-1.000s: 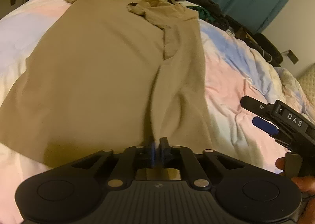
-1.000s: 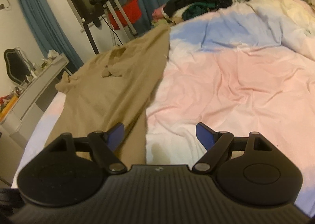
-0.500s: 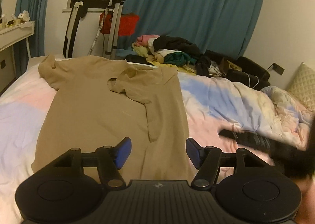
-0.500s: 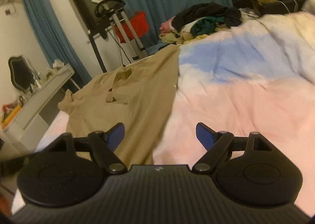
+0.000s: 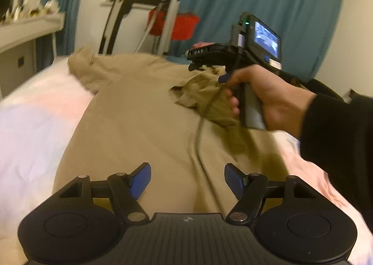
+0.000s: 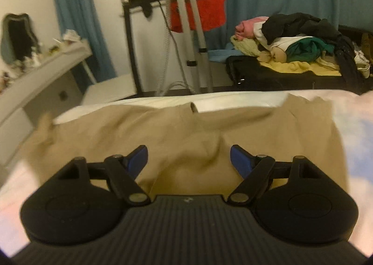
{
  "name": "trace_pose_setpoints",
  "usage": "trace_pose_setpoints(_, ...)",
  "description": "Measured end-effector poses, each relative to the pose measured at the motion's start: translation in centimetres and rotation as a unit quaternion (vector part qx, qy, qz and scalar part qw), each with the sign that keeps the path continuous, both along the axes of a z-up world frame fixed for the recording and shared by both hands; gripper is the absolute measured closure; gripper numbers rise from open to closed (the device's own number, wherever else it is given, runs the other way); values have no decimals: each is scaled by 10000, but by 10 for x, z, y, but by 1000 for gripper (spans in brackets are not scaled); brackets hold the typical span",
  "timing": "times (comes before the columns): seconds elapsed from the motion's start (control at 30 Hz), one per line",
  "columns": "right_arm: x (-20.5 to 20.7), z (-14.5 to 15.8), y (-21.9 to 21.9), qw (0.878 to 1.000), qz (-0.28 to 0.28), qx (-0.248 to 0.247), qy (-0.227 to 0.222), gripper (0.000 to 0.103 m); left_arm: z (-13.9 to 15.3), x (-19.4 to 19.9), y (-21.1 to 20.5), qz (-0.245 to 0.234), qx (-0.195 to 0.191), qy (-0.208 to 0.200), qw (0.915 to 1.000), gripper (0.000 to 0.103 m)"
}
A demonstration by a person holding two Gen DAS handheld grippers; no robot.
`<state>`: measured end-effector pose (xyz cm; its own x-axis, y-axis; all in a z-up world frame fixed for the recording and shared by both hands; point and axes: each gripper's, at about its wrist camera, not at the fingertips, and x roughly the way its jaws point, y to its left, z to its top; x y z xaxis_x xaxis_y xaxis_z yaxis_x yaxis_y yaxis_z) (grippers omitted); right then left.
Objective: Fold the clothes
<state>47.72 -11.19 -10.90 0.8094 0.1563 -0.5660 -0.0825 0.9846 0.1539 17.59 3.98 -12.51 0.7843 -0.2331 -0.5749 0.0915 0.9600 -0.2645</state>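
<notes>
A tan T-shirt [image 5: 139, 120] lies spread on the bed, its right side folded inward along a lengthwise crease. My left gripper [image 5: 187, 180] is open and empty, just above the shirt's near end. My right gripper [image 6: 188, 160] is open and empty over the shirt's far part [image 6: 186, 134], near the collar end. In the left wrist view the right gripper [image 5: 198, 64] hovers over the folded-in sleeve, held by a hand in a black sleeve.
The bed has a pink, white and blue duvet [image 5: 28, 125]. A pile of clothes [image 6: 291, 39] lies on a black case beyond the bed's far edge. A metal stand [image 6: 186, 32] with a red item and a white dresser [image 6: 35, 83] stand beyond it.
My left gripper was shut on the shirt's hem a second ago, then opened and let go. My right gripper moved from beside the shirt to over its far collar end.
</notes>
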Motion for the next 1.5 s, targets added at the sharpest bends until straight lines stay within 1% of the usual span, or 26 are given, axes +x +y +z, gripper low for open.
trace_pose_setpoints(0.07,21,-14,9,9992,-132,-354,157,34,-7,9,7,117,-113,139,9998,31)
trace_pose_setpoints(0.1,29,-21,13,9978,-181,-586,266,40,-10,13,10,180,-179,207,9995,31)
trace_pose_setpoints(0.13,35,-26,16,9964,-200,-756,340,62,-13,17,14,252,-266,276,9989,31)
trace_pose_setpoints(0.17,38,-28,19,9954,-188,-864,381,74,-15,19,18,325,-368,330,9982,31)
trace_pose_setpoints(0.2,39,-27,20,9951,-150,-901,384,79,-16,18,20,391,-442,383,9975,31)
trace_pose_setpoints(0.23,39,-22,21,9955,-59,-893,309,93,-16,18,22,456,-512,437,9967,31)
trace_pose_setpoints(0.33,36,1,32,9954,280,-913,-62,94,-14,16,28,552,-624,411,9957,31)
trace_pose_setpoints(0.43,27,26,46,9939,545,-777,-566,94,-10,12,35,687,-666,345,9948,31)
trace_pose_setpoints(0.47,23,30,47,9935,558,-737,-657,94,-9,11,37,735,-669,343,9945,31)
trace_pose_setpoints(0.53,13,33,43,9937,536,-722,-664,95,-7,8,40,802,-674,361,9938,32)
trace_pose_setpoints(0.7,-10,40,32,9942,480,-685,-680,91,-2,-1,42,845,-513,279,9947,31)
trace_pose_setpoints(0.73,-15,42,30,9943,469,-677,-684,79,-1,-1,41,823,-511,293,9949,31)
trace_pose_setpoints(0.77,-20,43,28,9943,458,-670,-687,58,-1,-1,41,802,-510,309,9950,31)
trace_pose_setpoints(0.8,-24,45,26,9944,447,-662,-690,47,-2,1,41,784,-514,331,9950,31)
trace_pose_setpoints(0.83,-29,46,24,9945,436,-655,-693,32,-2,3,40,755,-512,345,9952,31)
trace_pose_setpoints(0.87,-34,48,22,9946,425,-647,-697,27,-2,4,39,724,-502,336,9955,31)
trace_pose_setpoints(0.93,-43,51,18,9947,402,-632,-703,27,0,3,37,648,-453,305,9964,31)
trace_pose_setpoints(1.0,-60,55,9,9948,385,-623,-712,27,5,-4,33,538,-290,201,9979,31)
trace_pose_setpoints(1.07,-104,61,-16,9955,308,-592,-678,27,12,-13,29,449,-129,83,9989,31)
trace_pose_setpoints(1.17,-171,63,-54,9978,84,-352,-551,27,23,-30,25,286,-71,-107,9995,31)
trace_pose_setpoints(1.23,-225,60,-74,9985,-157,-157,-500,27,29,-41,20,169,-19,-146,9997,30)
trace_pose_setpoints(1.3,-282,54,-91,9982,-416,172,-400,27,32,-52,14,-91,-185,-53,9998,30)
trace_pose_setpoints(1.33,-303,48,-96,9977,-494,348,-297,27,32,-60,10,-242,-326,55,9992,30)
trace_pose_setpoints(1.43,-339,24,-107,9947,-578,841,149,28,28,-77,-5,-728,-522,454,9949,30)
trace_pose_setpoints(1.5,-364,8,-114,9901,-632,1167,446,31,25,-87,-16,-937,-441,678,9923,30)
